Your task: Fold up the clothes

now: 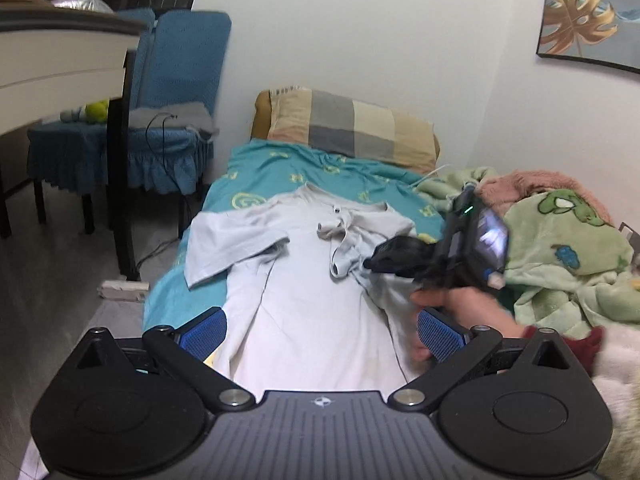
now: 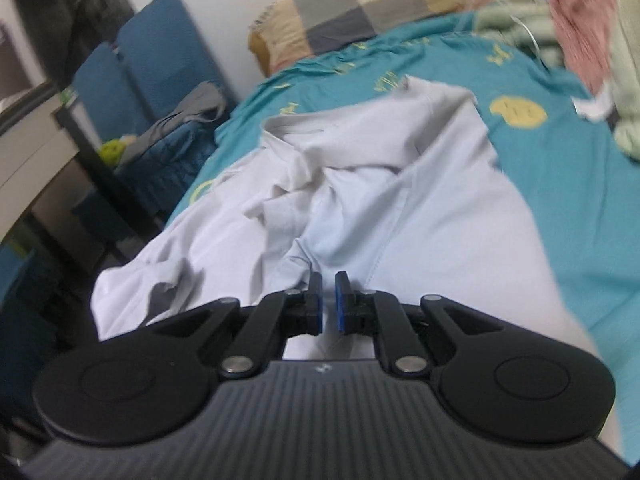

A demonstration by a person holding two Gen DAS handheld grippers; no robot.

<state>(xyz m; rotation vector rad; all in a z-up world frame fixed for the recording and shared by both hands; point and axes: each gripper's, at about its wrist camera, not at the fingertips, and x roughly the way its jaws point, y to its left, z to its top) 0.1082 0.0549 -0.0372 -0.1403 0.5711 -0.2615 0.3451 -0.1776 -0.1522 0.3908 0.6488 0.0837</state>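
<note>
Left gripper (image 1: 322, 334): blue-padded fingers (image 1: 202, 334) spread wide, nothing between them, poised over the lower body of the pale grey T-shirt (image 1: 304, 304). Right gripper (image 2: 328, 304): pads drawn nearly together with a thin gap showing; the right wrist view is blurred, so whether any cloth is pinched cannot be told. In the left wrist view the right gripper (image 1: 370, 263) is seen from outside, its black tip against the bunched fabric near the shirt's right sleeve, held by a hand (image 1: 460, 304) with a dark red cuff (image 1: 560, 340) at the wrist. T-shirt lies front up along the bed, collar toward the pillow, one sleeve spread flat toward the bed's edge on the chair side, the other sleeve crumpled inward over the chest. Beneath it a teal sheet (image 1: 256, 176) with yellow prints. Checked pillow (image 1: 348, 126) at the head of the bed against the white wall. Green plush blanket (image 1: 568, 248) heaped beside the shirt on the wall side. Blue-covered chairs (image 1: 172, 80) beyond the bed's far edge; a framed leaf print (image 1: 588, 12) on the wall.
</note>
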